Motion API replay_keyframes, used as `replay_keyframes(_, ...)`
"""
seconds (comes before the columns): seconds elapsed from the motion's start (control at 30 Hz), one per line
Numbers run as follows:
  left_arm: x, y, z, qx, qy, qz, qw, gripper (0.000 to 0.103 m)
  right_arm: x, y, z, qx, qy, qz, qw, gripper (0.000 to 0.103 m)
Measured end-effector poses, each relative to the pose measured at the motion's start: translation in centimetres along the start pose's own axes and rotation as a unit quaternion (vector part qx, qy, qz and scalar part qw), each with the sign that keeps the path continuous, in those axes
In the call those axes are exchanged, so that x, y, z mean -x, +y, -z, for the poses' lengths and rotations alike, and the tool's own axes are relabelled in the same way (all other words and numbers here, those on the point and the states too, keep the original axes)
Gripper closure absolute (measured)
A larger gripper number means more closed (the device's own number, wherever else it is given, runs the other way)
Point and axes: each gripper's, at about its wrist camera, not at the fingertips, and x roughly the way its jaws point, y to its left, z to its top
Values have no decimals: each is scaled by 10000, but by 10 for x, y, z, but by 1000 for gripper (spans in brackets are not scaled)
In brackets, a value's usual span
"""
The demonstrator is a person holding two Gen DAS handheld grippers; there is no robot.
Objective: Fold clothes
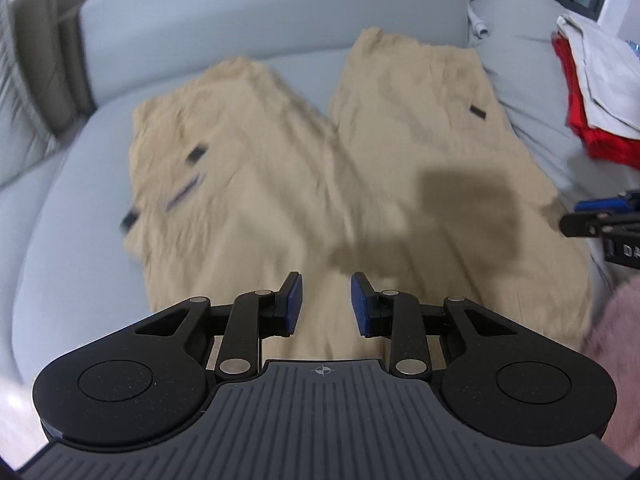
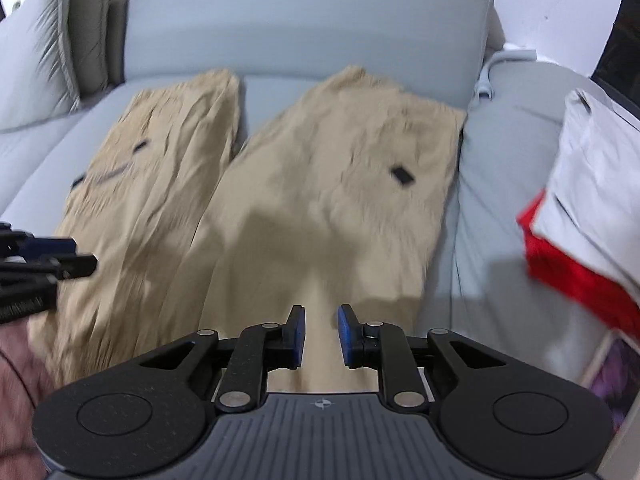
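Note:
Beige trousers (image 1: 360, 140) lie spread on a grey sofa seat (image 1: 80, 200), legs pointing towards the backrest, each with a small black tab. My left gripper (image 1: 326, 304) hovers over the near end of the trousers. Beige cloth fills the gap between its blue pads and runs on under it. In the right wrist view my right gripper (image 2: 321, 332) sits at the near end of the right leg (image 2: 340, 160), its pads close together on a raised ridge of cloth. Each gripper shows at the edge of the other's view: the right gripper (image 1: 576, 216) and the left gripper (image 2: 80, 256).
A stack of red and white folded clothes (image 2: 580, 220) sits at the right on a grey garment (image 2: 500, 160). Pale cushions (image 2: 40, 60) stand at the back left. The sofa backrest (image 2: 300, 28) runs across the far side. A pink sleeve (image 1: 616, 320) shows at the edge.

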Motion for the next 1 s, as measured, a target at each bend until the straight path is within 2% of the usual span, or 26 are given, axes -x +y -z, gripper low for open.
replay_keyframes(0.13, -39, -16, -23, -96, 37, 76, 9999, 77, -45, 2, -17, -181, 52, -95, 9998, 93)
replay_keyframes(0.23, -82, -17, -18, -142, 754, -114, 9970, 81, -77, -3, -10, -131, 392, 60, 9991, 93)
replay_keyframes(0.27, -88, -14, -14, -129, 793, -93, 9967, 81, -81, -6, -5, -95, 408, 66, 9991, 94)
replay_keyframes(0.4, -87, -9, -12, -158, 701, 23, 9974, 81, -77, -18, 0, -74, 356, 35, 9993, 92)
replay_keyframes(0.53, -84, -16, -15, -155, 662, -111, 9976, 81, -66, -23, 0, -221, 334, 127, 9991, 91)
replay_keyframes(0.63, -72, -17, -17, -93, 593, -32, 9982, 80, -56, -22, -4, -157, 228, 96, 9996, 91)
replay_keyframes(0.83, -46, -13, -51, -63, 66, 243, 9997, 80, -45, -26, -28, -86, -91, 17, 9999, 91)
replay_keyframes(1.0, -77, -20, -95, -327, -74, 164, 9993, 80, -76, -25, -73, -125, -300, 90, 9994, 88)
